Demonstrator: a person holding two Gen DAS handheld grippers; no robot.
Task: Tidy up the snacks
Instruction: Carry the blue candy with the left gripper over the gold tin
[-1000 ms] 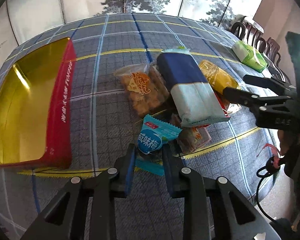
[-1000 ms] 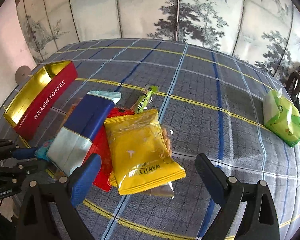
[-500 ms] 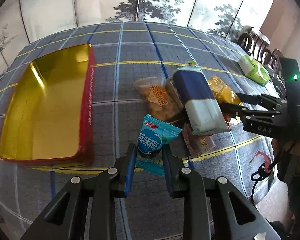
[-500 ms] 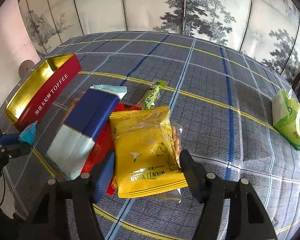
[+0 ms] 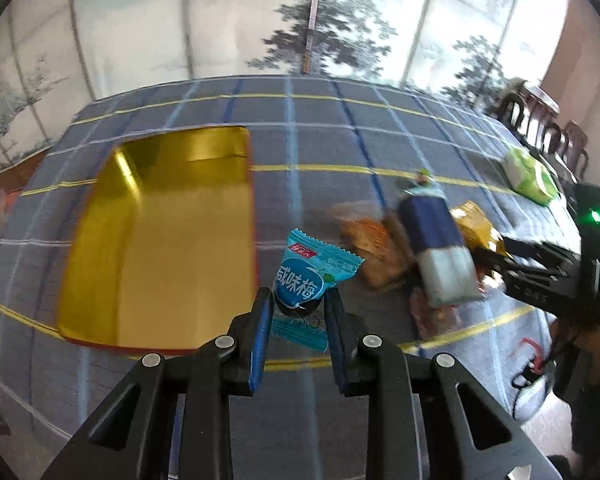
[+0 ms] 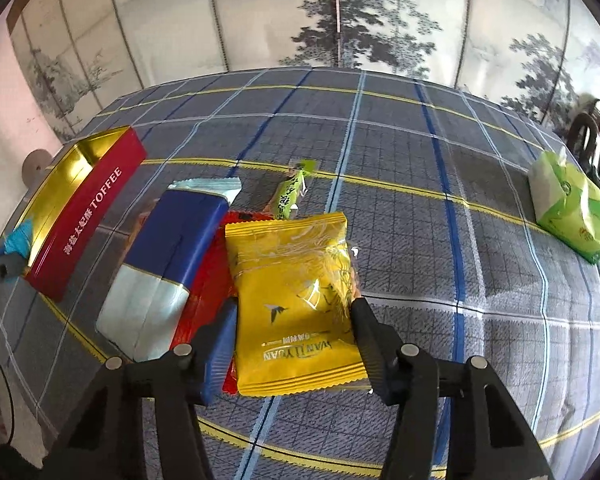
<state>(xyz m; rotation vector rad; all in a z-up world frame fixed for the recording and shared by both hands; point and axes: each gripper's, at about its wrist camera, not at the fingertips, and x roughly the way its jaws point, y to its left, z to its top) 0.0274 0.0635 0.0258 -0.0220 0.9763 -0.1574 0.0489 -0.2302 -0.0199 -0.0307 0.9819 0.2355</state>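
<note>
**Carrying one sweet to the tin while the next packet is clamped**

Pinching a small blue sweet packet (image 5: 314, 276) by its lower twist, the left gripper (image 5: 298, 312) has its fingers closed tight on it, lifted clear of the surface (image 5: 340, 128) and just right of the open gold-lined toffee tin (image 5: 160, 240), probably so it can drop straight in. The right gripper (image 6: 294, 338) straddles the near end of the yellow snack bag (image 6: 296, 300); its fingers have just been closing and now touch both edges of the bag, which lies on a red packet (image 6: 208, 280) beside the blue-and-silver pack (image 6: 168, 264). Gripping across the width suits such a flat pouch. A green tissue pack (image 6: 572, 208) sits far right.
</note>
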